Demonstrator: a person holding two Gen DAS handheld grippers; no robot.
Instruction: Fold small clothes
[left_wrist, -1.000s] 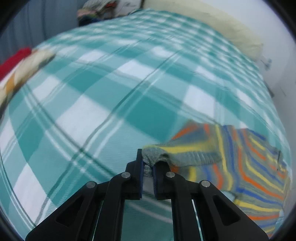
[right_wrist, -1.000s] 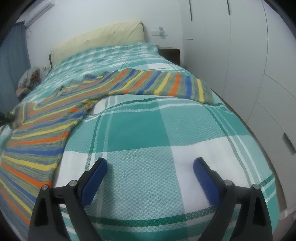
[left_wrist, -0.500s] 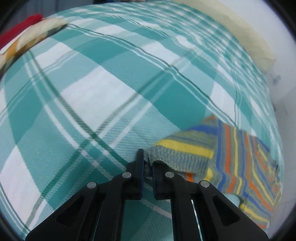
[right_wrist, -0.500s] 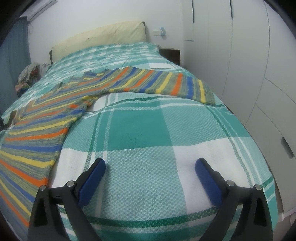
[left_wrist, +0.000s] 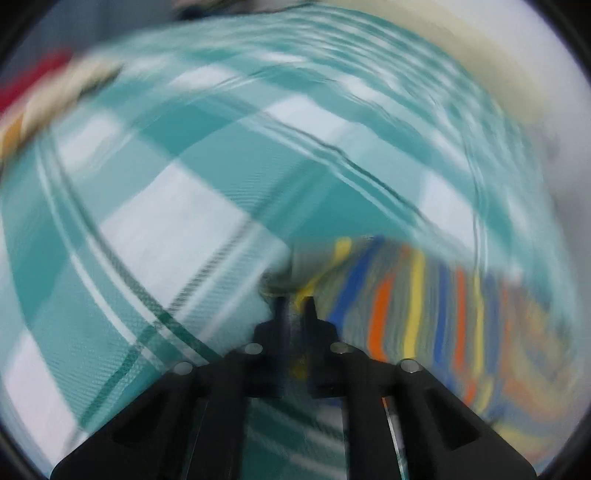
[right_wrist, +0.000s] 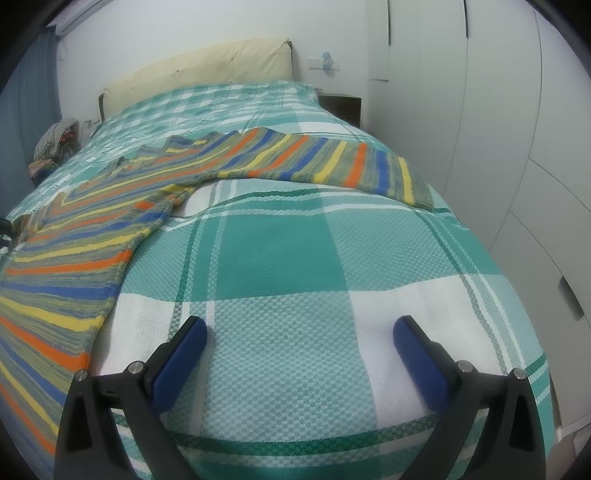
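The left gripper (left_wrist: 294, 306) is clamped on the grey ribbed cuff of one sleeve of the striped sweater (right_wrist: 92, 236), its two dark fingers nearly together with knit pinched between them; that view is smeared with motion blur, so the exact bite on the cuff is hard to read. From the cuff, the sleeve and body run off to the right of the left gripper, across the teal and white checked bedspread (right_wrist: 280, 254). The right gripper (right_wrist: 299, 332) hovers wide open and empty over the near end of the bed, nothing between its blue pads (right_wrist: 184, 343). The sweater lies to its left and beyond, body along the near-left edge of that view, the other sleeve (right_wrist: 332, 166) stretched rightward across the bed, its cuff at the far right and well apart from the pads. That sleeve's long axis runs crosswise, left to right, and the right gripper is clearly the nearer one to it. I judge the held sleeve is being carried in over the body. No containers are in view; a cream headboard (right_wrist: 199, 70) stands at the far end.
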